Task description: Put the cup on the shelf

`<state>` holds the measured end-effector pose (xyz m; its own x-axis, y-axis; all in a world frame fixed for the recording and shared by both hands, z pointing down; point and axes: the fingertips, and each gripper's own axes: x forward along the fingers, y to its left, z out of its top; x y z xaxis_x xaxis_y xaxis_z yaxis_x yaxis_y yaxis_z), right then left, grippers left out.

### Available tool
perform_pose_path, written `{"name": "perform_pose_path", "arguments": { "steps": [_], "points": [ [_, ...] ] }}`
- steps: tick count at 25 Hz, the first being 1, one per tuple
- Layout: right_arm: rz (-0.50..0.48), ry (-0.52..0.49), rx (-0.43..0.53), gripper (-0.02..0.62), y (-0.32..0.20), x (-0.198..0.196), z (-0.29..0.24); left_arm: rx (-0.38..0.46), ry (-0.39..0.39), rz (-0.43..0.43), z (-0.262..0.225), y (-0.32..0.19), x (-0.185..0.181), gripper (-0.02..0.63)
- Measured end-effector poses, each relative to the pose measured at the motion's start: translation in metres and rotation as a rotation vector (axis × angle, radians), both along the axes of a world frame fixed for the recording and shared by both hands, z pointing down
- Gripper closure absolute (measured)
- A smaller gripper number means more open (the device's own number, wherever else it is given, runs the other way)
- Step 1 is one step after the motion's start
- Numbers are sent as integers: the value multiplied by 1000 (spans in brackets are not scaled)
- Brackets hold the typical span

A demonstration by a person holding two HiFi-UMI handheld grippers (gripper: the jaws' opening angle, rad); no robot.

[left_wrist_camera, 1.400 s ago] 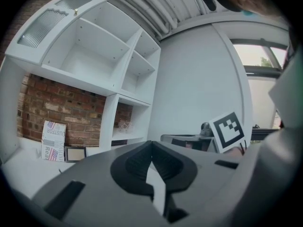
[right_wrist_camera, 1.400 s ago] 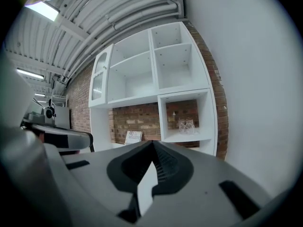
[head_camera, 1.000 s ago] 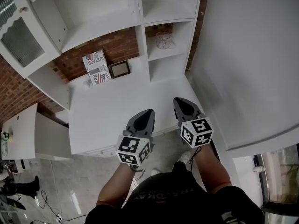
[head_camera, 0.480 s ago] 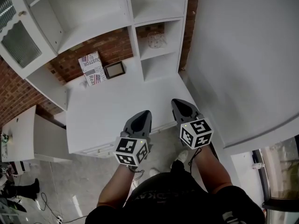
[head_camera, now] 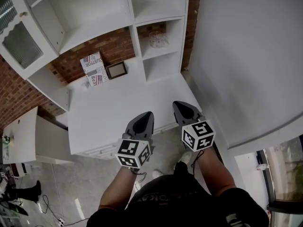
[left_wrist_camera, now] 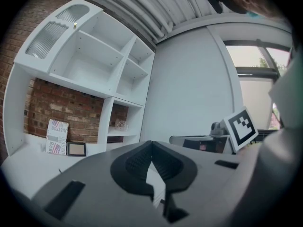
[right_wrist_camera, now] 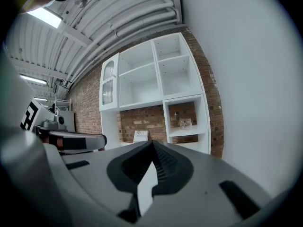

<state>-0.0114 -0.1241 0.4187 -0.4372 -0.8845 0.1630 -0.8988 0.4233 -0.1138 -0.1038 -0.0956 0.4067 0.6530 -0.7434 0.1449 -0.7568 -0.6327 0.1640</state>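
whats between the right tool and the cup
In the head view, only bare white countertop and an empty lower cubby separate the right tool from the cup.

A white shelving unit fills the upper half of the head view, backed by a red brick wall. Its frosted glass door stands at the upper left. Below it runs a broad white countertop. A plain white wall takes up the right side. At the lower left are a grey tiled floor, a small white table and loose cables. In the right gripper view, a ribbed ceiling carries a lit strip light; daylight comes through a window at the right of the left gripper view.
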Motion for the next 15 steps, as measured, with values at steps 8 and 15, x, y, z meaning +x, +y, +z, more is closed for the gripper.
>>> {"name": "perform_pose_path", "arguments": {
  "steps": [8,15],
  "points": [
    [-4,1,0,595,2,-2,0,1,-1,1,0,1,-1,601],
    [-3,-1,4,595,3,-3,-1,4,1,2,-2,2,-1,601]
  ]
}}
